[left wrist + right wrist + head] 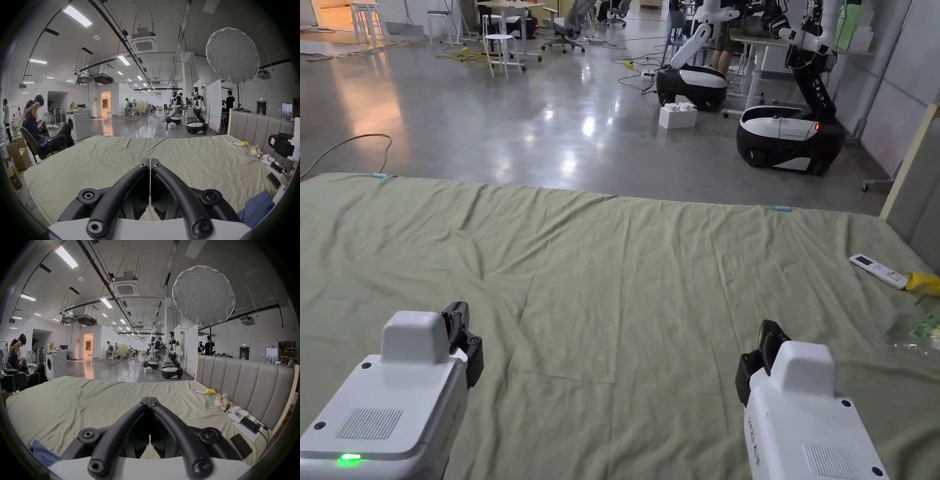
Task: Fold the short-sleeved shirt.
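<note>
Both of your grippers hang above the green bedsheet (625, 262) with nothing in them. In its own view the left gripper (151, 160) has its jaws brought together with only a hairline gap at the tips, and the right gripper (149, 398) has its jaws meeting the same way.

The shirt is not out in front of you. The only candidate is the crumpled blue fabric (254, 209) lying low and to the right of the left gripper; the same blue fabric sits low and to the left of the right gripper, so it lies between your two hands and back toward you. Too little of it shows to tell sleeves from hem.

Risks from here, as I judge them: with the jaws together you would only push the fabric rather than take it, so they need to part first. Grabbing a bunched heap blind may catch several layers at once, or pinch the bedsheet along with it and drag the sheet up.

To the right of your right gripper, near the headboard (243, 378), lie a remote control (197, 391), a clear snack bag (217, 400) holding what look like small wrapped items, a white game controller (237, 414) and a phone (241, 445). Spreading the shirt that way could sweep them off.
</note>
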{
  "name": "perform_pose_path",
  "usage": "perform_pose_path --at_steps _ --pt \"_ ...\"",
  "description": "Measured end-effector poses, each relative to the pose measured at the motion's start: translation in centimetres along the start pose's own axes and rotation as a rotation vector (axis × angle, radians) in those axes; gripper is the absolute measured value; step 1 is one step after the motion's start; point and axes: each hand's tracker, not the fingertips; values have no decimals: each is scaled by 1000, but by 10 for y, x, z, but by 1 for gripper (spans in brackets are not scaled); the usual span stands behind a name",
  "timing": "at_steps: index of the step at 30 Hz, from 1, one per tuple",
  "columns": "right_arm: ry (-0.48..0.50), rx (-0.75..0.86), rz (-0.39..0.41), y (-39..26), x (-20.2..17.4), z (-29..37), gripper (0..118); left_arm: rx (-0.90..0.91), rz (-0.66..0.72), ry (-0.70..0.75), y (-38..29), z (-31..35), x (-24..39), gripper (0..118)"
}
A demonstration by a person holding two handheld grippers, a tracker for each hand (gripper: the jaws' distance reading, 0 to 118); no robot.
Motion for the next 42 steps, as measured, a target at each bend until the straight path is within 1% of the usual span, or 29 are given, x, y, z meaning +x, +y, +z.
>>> perform_pose_path --at_steps 2,5,9,11,12,14,17,18,19,20,22,23,27,30,31,33,36,38,39,40,41,42 --pt "11 2 2 2 -2 -1 1 -18 6 -18 -3 2 -9 1" --pt "28 -8 3 0 -1 -2 1 -120 73 -110 -8 0 -31 1" --pt "39 -23 24 -5 -3 -4 1 -310 83 -171 -28 -7 -68 1" --pt "31 -34 37 -8 -4 -5 1 -413 124 -194 -43 -13 -89 1" --pt "31 -40 36 -10 -4 -6 1 -450 151 -190 -51 -15 -100 1" --pt "37 -58 26 -13 -4 -7 1 -553 215 -230 -66 -20 -120 1" --pt "41 -78 33 -19 -6 -9 1 -680 229 -265 -92 -26 -144 2" --pt "43 -82 35 -20 -7 -9 1 -703 236 -262 -99 -28 -150 6" --pt "46 -89 36 -22 -8 -9 1 -731 256 -264 -108 -31 -159 19" --pt "47 -95 38 -23 -8 -9 1 -754 283 -278 -116 -34 -165 35" --pt "48 -109 44 -26 -11 -10 1 -786 356 -291 -133 -39 -181 73" --pt "47 -119 50 -28 -12 -10 1 -794 399 -304 -142 -41 -187 79" --pt "55 -137 59 -31 -17 -11 1 -870 507 -382 -173 -51 -201 80" --pt "58 -143 68 -33 -20 -11 1 -920 595 -413 -195 -59 -206 80" --pt "59 -146 68 -33 -20 -11 1 -926 647 -440 -204 -61 -209 80" --pt "58 -150 65 -33 -21 -11 1 -854 754 -462 -209 -61 -217 80" --pt "60 -156 69 -34 -23 -10 1 -865 1000 -554 -224 -67 -223 79" --pt "61 -158 71 -35 -24 -10 1 -893 1042 -614 -234 -68 -216 77" --pt "62 -162 72 -36 -24 -10 1 -886 1019 -623 -237 -67 -211 73" --pt "62 -164 72 -36 -24 -10 1 -881 1006 -634 -239 -67 -208 67" --pt "61 -167 70 -37 -24 -10 1 -880 999 -632 -240 -67 -205 59" --pt "60 -167 69 -37 -24 -9 1 -880 997 -617 -242 -67 -204 48"
